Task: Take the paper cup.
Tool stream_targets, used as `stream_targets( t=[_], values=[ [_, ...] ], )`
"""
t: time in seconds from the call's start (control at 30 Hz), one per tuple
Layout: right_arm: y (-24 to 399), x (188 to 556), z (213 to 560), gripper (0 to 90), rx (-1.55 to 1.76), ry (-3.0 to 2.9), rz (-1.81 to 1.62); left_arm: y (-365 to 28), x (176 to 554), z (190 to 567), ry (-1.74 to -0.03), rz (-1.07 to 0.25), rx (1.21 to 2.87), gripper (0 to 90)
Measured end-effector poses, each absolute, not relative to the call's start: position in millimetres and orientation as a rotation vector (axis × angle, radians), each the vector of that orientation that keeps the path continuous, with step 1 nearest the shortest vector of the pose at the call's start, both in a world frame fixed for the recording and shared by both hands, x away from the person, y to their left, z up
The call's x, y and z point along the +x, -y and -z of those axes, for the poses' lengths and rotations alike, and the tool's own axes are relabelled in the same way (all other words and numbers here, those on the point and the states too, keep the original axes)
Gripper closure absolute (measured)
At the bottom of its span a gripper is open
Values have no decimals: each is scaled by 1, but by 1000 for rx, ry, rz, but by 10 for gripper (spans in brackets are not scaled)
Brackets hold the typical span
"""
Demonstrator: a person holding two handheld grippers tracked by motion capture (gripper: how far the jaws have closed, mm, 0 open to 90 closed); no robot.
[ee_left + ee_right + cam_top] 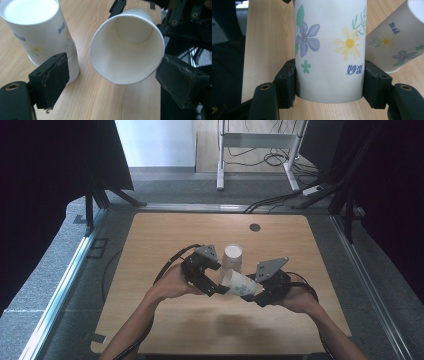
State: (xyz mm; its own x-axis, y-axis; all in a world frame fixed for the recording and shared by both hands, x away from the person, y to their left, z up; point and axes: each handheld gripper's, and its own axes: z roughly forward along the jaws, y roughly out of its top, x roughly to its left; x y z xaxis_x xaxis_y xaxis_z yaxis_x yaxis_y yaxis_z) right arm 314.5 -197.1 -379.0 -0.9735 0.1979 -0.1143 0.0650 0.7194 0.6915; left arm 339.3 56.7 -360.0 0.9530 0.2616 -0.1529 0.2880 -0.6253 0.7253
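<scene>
Left black two-jaw claw (221,289) with jaws parted, right black two-jaw claw (250,296) clamped, forearms converging from below

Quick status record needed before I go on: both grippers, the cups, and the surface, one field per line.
left gripper: open, jaws either side of the held cup's rim, not pressing on it
right gripper: shut on the held cup, jaws clamped on its sides
held cup: paper, flower print, lying level above the table, open mouth facing the left gripper, empty inside
second cup: same print, standing upside down on the table just behind the held cup
table: light wood; small dark round spot near the far edge
</scene>
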Motion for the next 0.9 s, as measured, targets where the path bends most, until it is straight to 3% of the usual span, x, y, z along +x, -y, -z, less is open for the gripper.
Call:
stream_targets(
  t=[0.37, 0.9],
  values=[
    [206, 313, 392, 367, 287, -2649, -1252, -62, 341, 365, -428, 63, 2144, 137],
    [211, 312, 406, 367, 351, -2574, -1345, -55, 347, 374, -483, 89, 2119, 122]
  ],
)
